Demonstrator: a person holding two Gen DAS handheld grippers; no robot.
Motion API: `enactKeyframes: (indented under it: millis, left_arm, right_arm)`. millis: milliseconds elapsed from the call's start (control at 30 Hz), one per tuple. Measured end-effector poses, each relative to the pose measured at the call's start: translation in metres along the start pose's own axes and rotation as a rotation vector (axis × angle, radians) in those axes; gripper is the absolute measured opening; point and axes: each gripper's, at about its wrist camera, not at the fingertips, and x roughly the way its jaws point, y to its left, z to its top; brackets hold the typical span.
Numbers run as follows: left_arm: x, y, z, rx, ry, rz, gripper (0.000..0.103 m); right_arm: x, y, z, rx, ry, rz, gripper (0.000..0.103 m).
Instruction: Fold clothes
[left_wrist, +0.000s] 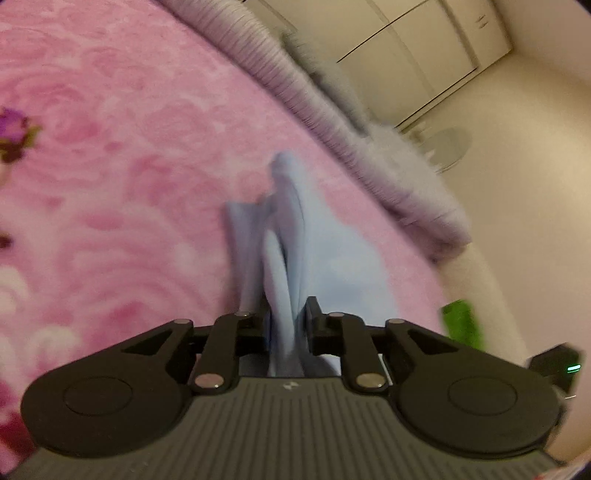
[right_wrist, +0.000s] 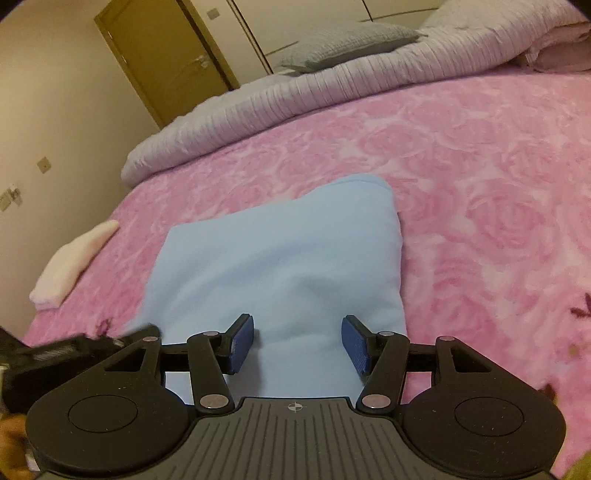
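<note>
A light blue garment (right_wrist: 280, 266) lies partly folded on the pink rose-patterned bedspread (right_wrist: 480, 166). My left gripper (left_wrist: 286, 328) is shut on a bunched edge of the light blue garment (left_wrist: 291, 229) and lifts it off the bedspread (left_wrist: 110, 166); the view is blurred by motion. My right gripper (right_wrist: 297, 343) is open, its blue pads (right_wrist: 242, 341) apart just above the garment's near part, holding nothing. The left gripper's black body (right_wrist: 66, 350) shows at the lower left of the right wrist view.
A folded white cloth (right_wrist: 70, 266) lies near the bed's left edge. A lilac quilt (right_wrist: 314, 88) and a grey pillow (right_wrist: 347, 40) lie along the far side. A brown door (right_wrist: 162, 59) and wardrobes (left_wrist: 406, 55) stand beyond. A green object (left_wrist: 461, 325) sits off the bed's edge.
</note>
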Motion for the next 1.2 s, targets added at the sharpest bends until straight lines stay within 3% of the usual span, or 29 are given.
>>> enactKeyframes:
  millis: [133, 267, 467, 667, 733, 767, 867, 933, 1033, 1100, 1133, 1167, 1200]
  left_arm:
    - [-0.038, -0.018, -0.003, 0.087, -0.069, 0.096, 0.017]
    - [-0.070, -0.022, -0.018, -0.003, -0.032, 0.032, 0.020]
    - [-0.085, -0.010, -0.048, -0.281, -0.023, -0.062, 0.031]
    - [-0.062, -0.004, -0.044, -0.356, -0.016, -0.028, 0.033]
    - [-0.057, -0.004, -0.042, -0.332, -0.026, -0.011, 0.027]
    - [-0.057, -0.006, -0.041, -0.288, -0.041, 0.008, 0.012]
    - [-0.062, -0.024, -0.038, -0.056, -0.112, 0.107, 0.000]
    - [-0.059, -0.024, -0.039, 0.053, -0.114, 0.201, 0.000]
    - [-0.051, -0.002, -0.044, -0.022, -0.047, 0.209, 0.000]
    - [-0.057, -0.006, -0.046, -0.017, -0.051, 0.238, 0.002]
    - [-0.063, -0.011, -0.047, -0.020, -0.054, 0.258, 0.006]
    - [-0.069, -0.015, -0.047, -0.032, -0.054, 0.272, 0.019]
    - [-0.075, -0.020, -0.046, -0.049, -0.058, 0.267, 0.025]
  right_arm:
    - [-0.032, -0.018, -0.002, 0.052, -0.068, -0.012, 0.057]
    - [-0.076, -0.035, -0.017, 0.056, -0.107, 0.015, 0.057]
    - [-0.105, -0.017, -0.053, -0.217, -0.076, 0.015, 0.057]
    - [-0.074, 0.011, -0.077, -0.495, -0.053, -0.084, 0.057]
    - [-0.061, 0.019, -0.081, -0.561, -0.071, -0.112, 0.056]
    - [-0.055, 0.023, -0.083, -0.595, -0.080, -0.127, 0.026]
    - [-0.048, 0.034, -0.097, -0.765, -0.094, -0.197, 0.019]
    - [-0.045, 0.041, -0.106, -0.879, -0.104, -0.244, 0.019]
    - [-0.030, 0.045, -0.131, -1.047, -0.078, -0.319, 0.019]
    - [-0.030, 0.043, -0.137, -1.068, -0.095, -0.333, 0.019]
    - [-0.031, 0.043, -0.136, -1.055, -0.101, -0.331, 0.019]
    - [-0.033, 0.043, -0.133, -1.033, -0.098, -0.321, 0.019]
    - [-0.035, 0.043, -0.129, -1.009, -0.093, -0.310, 0.019]
